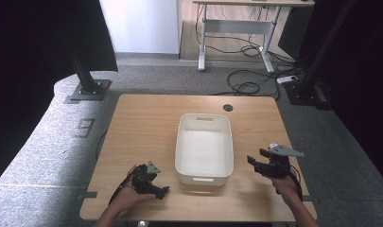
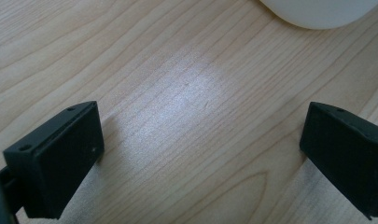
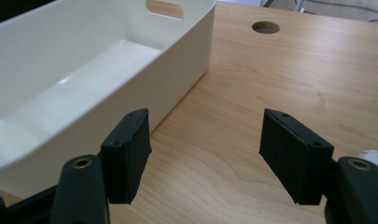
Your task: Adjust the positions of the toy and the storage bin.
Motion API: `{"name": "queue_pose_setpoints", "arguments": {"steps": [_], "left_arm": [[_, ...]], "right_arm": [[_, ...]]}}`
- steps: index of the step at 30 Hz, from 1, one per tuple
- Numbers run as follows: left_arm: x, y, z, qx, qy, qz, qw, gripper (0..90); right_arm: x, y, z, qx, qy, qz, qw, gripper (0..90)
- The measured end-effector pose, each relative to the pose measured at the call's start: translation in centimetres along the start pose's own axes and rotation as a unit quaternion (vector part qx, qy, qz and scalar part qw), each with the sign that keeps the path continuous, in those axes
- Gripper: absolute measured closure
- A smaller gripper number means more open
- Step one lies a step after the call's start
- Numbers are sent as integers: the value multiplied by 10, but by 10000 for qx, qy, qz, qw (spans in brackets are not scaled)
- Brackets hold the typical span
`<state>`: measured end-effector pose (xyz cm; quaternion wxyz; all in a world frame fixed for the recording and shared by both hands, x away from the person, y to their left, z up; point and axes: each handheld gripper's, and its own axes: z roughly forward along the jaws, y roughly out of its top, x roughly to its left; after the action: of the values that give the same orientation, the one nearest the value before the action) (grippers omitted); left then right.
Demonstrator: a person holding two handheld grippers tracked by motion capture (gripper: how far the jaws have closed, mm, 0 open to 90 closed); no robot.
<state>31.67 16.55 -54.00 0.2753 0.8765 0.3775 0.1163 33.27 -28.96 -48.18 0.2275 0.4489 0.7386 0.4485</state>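
Observation:
A white rectangular bin [image 1: 204,147] with handle slots stands empty in the middle of the wooden table [image 1: 142,123]. My left gripper [image 1: 161,193] rests low at the table's front left, to the left of the bin's near corner, open with bare wood between its jaws [image 2: 200,140]. A rounded corner of the bin [image 2: 319,11] shows at the top of the left gripper view. My right gripper [image 1: 256,160] hovers just right of the bin, open and holding nothing [image 3: 205,154]. The bin's long wall [image 3: 172,70] runs beside its left jaw.
A round cable hole [image 1: 228,108] sits in the table's far right part, also seen as a hole [image 3: 265,27] in the right gripper view. Black stand posts [image 1: 87,85] and loose cables [image 1: 248,85] lie on the carpet beyond the table. A desk frame [image 1: 236,33] stands farther back.

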Motion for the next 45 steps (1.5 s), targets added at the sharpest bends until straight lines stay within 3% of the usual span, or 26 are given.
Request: {"name": "queue_pose_setpoints", "arguments": {"steps": [3,10,18,21,24,31,45], "left_arm": [[0,-1,0,-16,-6,0,10000,0],[1,0,0,-21,-32,46,10000,0],[1,0,0,-28,-23,31,10000,0],[1,0,0,-33,-30,34,10000,0],[1,0,0,-40,-37,45,10000,0],[1,0,0,-43,-37,46,10000,0],[1,-1,0,-54,-37,42,10000,0]], "right_arm": [[-1,0,1,-48,-100,-140,9998,329],[-10,0,1,-51,-206,-103,9997,323],[-23,-2,1,126,-254,44,9996,315],[-28,-3,1,211,-161,259,9993,301],[-31,-2,2,231,-161,281,9992,293],[-34,-4,7,381,-301,161,9987,293],[-46,-8,11,514,-519,143,9972,296]]}}
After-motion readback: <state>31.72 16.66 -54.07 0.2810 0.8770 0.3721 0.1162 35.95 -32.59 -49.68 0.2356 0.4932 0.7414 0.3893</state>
